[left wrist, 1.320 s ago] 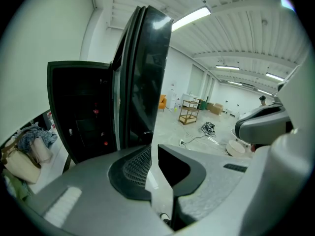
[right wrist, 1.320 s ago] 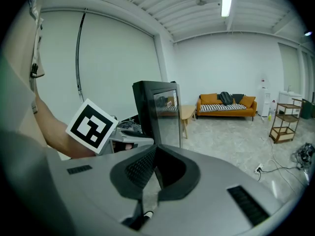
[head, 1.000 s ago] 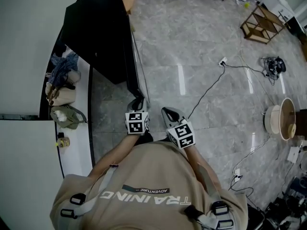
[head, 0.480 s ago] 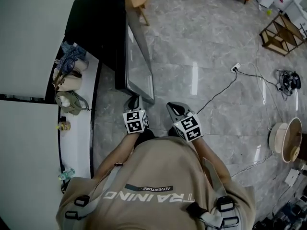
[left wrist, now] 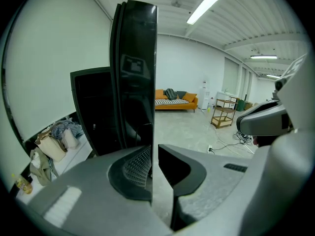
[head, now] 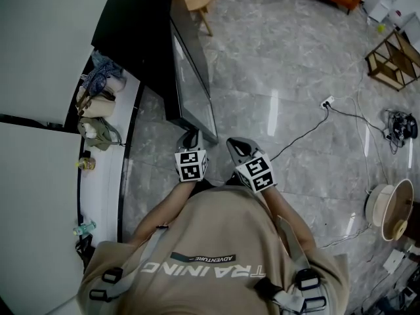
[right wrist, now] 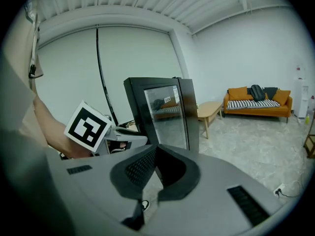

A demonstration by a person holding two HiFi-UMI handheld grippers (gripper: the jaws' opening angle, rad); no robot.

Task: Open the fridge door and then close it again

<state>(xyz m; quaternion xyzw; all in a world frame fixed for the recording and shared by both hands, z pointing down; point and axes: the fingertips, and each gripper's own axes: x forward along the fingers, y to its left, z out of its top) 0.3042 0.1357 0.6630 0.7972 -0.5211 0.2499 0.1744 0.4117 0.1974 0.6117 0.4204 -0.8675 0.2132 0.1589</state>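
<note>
and here the fridge door (head: pixel 191 84) stands swung well out from the black fridge (head: pixel 134 31), its glass face turned toward the marble floor (head: pixel 282 58) and its free edge pointing back at the person. the left tool (head: pixel 191 138) is clamped on that free edge, and in the left gripper view the door's thin rim runs straight up between its two pads, so the grip looks square. the right tool (head: pixel 237 149) hangs just beside it, jaws pressed together on nothing. the step in hand looks like swinging the door on its hinge. to do it well, the left tool should follow the door's arc rather than a straight line, the wrist turning with the panel so the pads do not twist off the rim. the body should step with the swing, with the right tool off the glass and the feet clear of the cable (head: pixel 302 128) on the floor.
</note>
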